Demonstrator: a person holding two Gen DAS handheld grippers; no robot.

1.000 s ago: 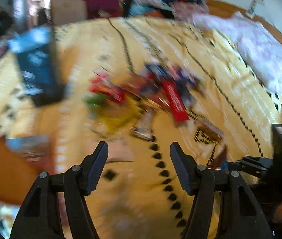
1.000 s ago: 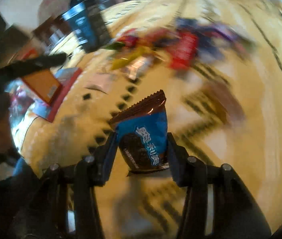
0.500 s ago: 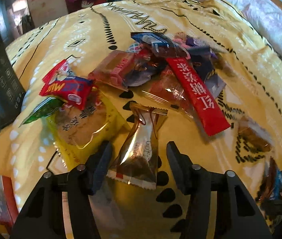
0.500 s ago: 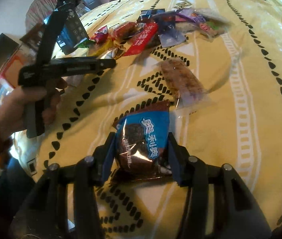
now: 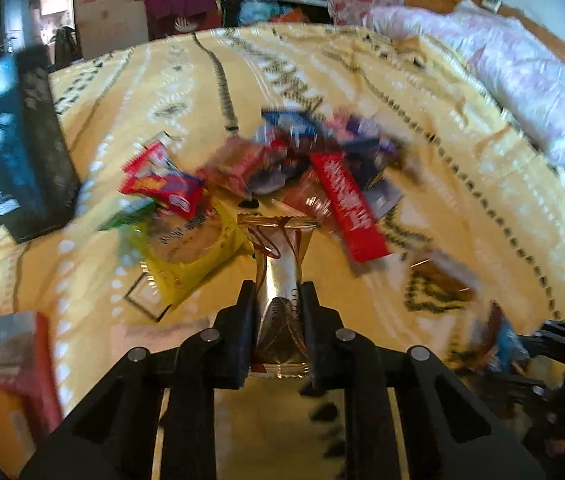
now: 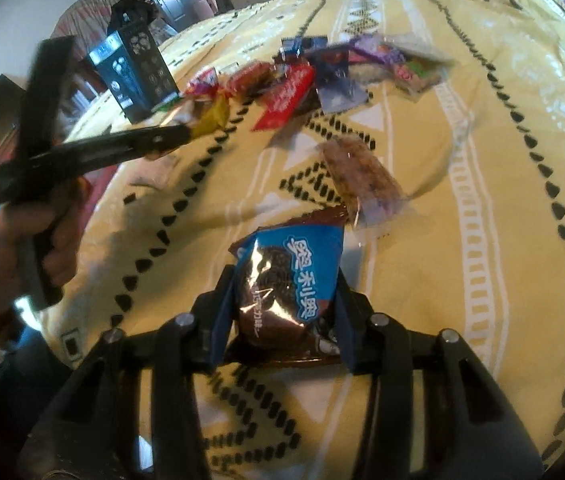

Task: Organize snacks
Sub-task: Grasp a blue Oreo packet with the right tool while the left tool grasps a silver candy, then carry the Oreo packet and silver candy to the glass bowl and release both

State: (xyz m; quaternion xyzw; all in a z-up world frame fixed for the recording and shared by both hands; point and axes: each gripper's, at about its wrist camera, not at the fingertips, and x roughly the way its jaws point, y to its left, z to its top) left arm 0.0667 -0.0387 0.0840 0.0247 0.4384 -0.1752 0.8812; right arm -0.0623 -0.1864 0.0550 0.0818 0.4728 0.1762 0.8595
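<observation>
My left gripper (image 5: 276, 292) is shut on a gold and brown snack packet (image 5: 282, 252), whose top sticks up between the fingers. Behind it a pile of snacks (image 5: 322, 168) lies on the yellow bedspread (image 5: 462, 248), with a yellow packet (image 5: 194, 252) and a red bar (image 5: 346, 208) nearest. My right gripper (image 6: 285, 280) holds a blue and brown cookie packet (image 6: 294, 276); its jaws are closing and both pads press on the packet. In the right wrist view the left gripper (image 6: 178, 136) hangs at the left, held by a hand (image 6: 54, 240), its packet hidden.
A tall black box (image 5: 18, 148) stands left of the pile. A clear packet with a brown bar (image 6: 362, 176) lies just beyond the cookie packet. Flat boxes (image 5: 6, 352) sit at the bed's near left edge. A pale pillow (image 5: 522, 80) lies at the far right.
The left gripper's fingers have shut on the gold packet that lay between them half a second ago. The right gripper keeps the cookie packet and has hardly moved.
</observation>
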